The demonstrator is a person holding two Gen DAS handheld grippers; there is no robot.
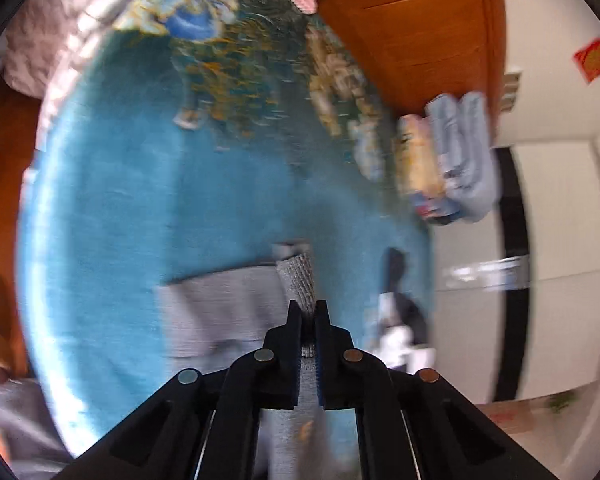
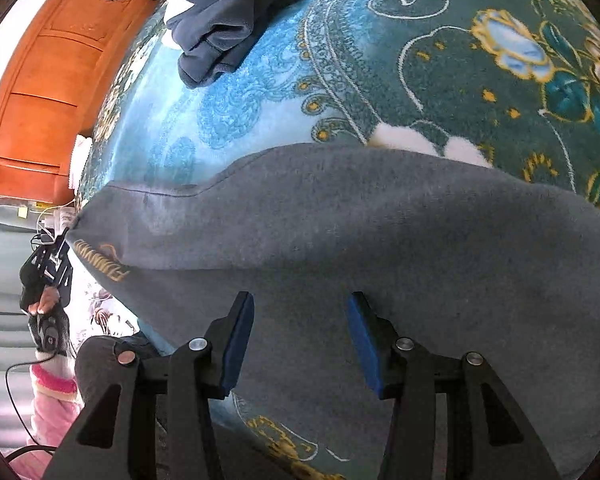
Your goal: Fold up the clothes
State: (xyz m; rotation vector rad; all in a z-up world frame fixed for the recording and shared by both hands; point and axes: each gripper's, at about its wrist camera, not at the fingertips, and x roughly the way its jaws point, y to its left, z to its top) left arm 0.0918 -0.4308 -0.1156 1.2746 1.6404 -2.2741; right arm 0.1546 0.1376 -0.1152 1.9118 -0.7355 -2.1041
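Garment: grey sweatshirt (image 2: 340,232) lies flat on the blue floral blanket (image 2: 440,60), long axis running 9 to 3 under my right gripper (image 2: 300,340), whose jaws stand apart above the cloth, pinching nothing. Left gripper (image 1: 308,312) is clamped on the ribbed cuff (image 1: 300,280), out at 9 o'clock. Navy pile (image 2: 228,20) at 11, well clear.

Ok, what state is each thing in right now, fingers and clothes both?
Left gripper: fingers shut on the ribbed hem of the grey garment.
Right gripper: fingers open, hovering over the grey garment, nothing pinched.
Grey garment: spread on the blanket, not yet folded, one edge lifted by the left gripper.
Dark blue garment: bunched in a heap, unfolded.
Folded stack: folded, piled at the blanket's edge.
Blanket: spread flat.
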